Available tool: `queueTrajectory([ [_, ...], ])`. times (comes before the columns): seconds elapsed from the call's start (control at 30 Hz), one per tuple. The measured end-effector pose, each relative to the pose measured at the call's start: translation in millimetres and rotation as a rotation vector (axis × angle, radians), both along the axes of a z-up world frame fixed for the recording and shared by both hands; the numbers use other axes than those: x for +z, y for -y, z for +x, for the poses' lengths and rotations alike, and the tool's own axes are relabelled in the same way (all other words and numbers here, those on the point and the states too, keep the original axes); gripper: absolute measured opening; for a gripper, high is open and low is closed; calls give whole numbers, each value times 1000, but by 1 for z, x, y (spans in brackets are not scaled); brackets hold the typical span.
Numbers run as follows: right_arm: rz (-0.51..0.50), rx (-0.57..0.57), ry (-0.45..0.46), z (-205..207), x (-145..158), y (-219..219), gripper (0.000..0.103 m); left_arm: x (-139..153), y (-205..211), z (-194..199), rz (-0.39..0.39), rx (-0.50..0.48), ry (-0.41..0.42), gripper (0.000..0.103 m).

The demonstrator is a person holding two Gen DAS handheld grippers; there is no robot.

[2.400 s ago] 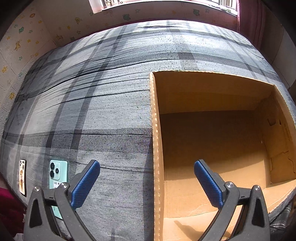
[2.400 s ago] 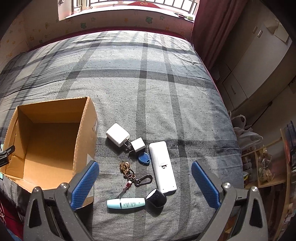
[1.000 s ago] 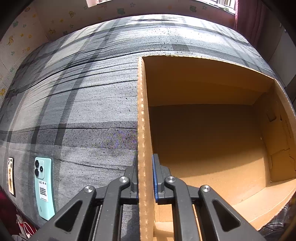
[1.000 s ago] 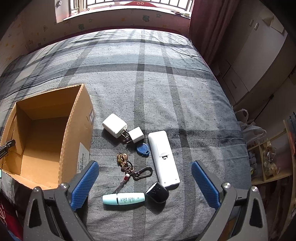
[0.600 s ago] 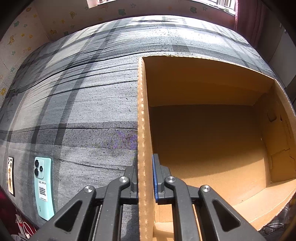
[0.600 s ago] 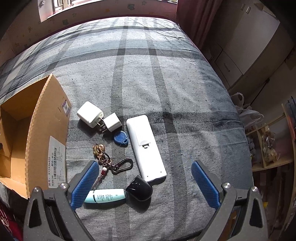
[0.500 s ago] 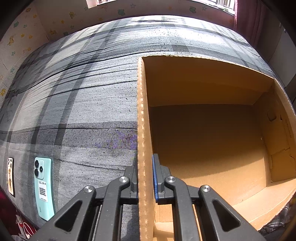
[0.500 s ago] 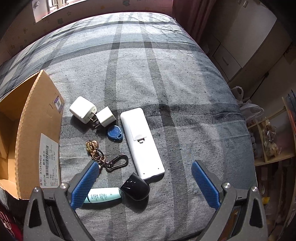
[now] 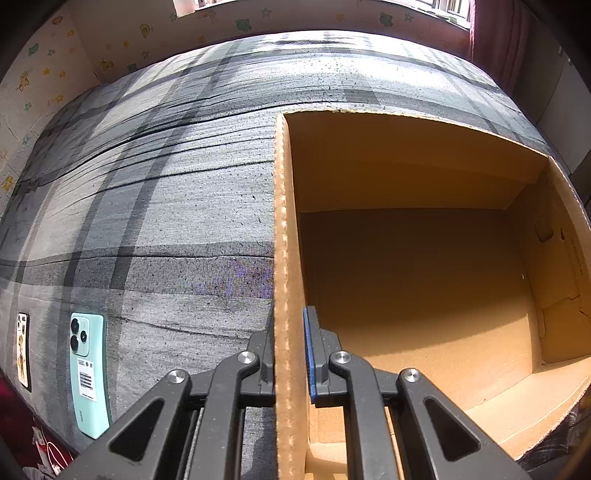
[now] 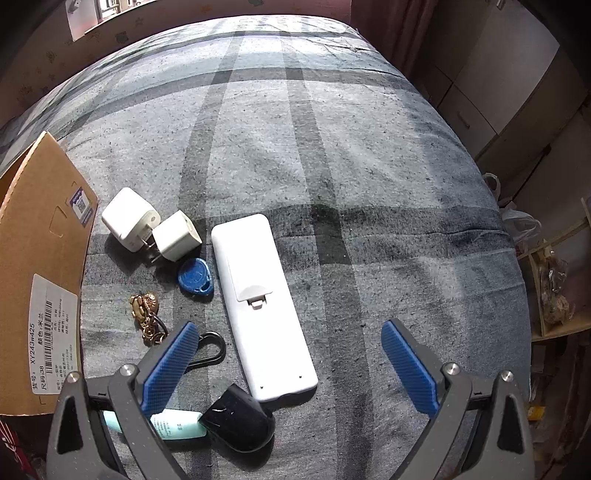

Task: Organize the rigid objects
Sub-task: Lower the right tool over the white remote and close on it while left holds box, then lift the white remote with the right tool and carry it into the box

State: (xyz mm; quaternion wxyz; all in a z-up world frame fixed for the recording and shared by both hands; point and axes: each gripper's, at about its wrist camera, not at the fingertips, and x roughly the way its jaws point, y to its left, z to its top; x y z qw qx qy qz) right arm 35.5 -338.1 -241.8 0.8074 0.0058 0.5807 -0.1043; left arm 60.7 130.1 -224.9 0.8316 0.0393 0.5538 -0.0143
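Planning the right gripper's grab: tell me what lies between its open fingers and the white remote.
Right wrist view: nothing. The right gripper is open, and the white remote's near end already lies between the fingers; only bare grey plaid bedspread fills the gap to the right finger.

A home bedroom: a bed (image 10: 332, 155) under a grey plaid cover, cartoon-patterned wallpaper (image 9: 44, 74), a dark red curtain (image 9: 495, 33) by the window, and cupboards (image 10: 491, 88) alongside.

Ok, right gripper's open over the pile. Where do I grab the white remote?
Take the white remote across its narrow width near mid-length, coming straight down with the right gripper. It lies flat, back up, long axis running away from the gripper, both long edges free.
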Motion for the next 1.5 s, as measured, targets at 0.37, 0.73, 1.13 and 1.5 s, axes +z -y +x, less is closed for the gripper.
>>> queueTrajectory([
  [0.37,27,61,-68,29,-33,3,95,0,0,0,-3,6,-1,10],
  [0.73,78,59,-109,39,-55,12,86,-1,2,-1,3,10,-2,11],
  [1.13,145,28,-60,36,-31,29,50,0,2,-1,6,14,-1,11],
  [1.5,113,39,-20,27,-1,12,49,1,4,-2,11,13,1,11],
])
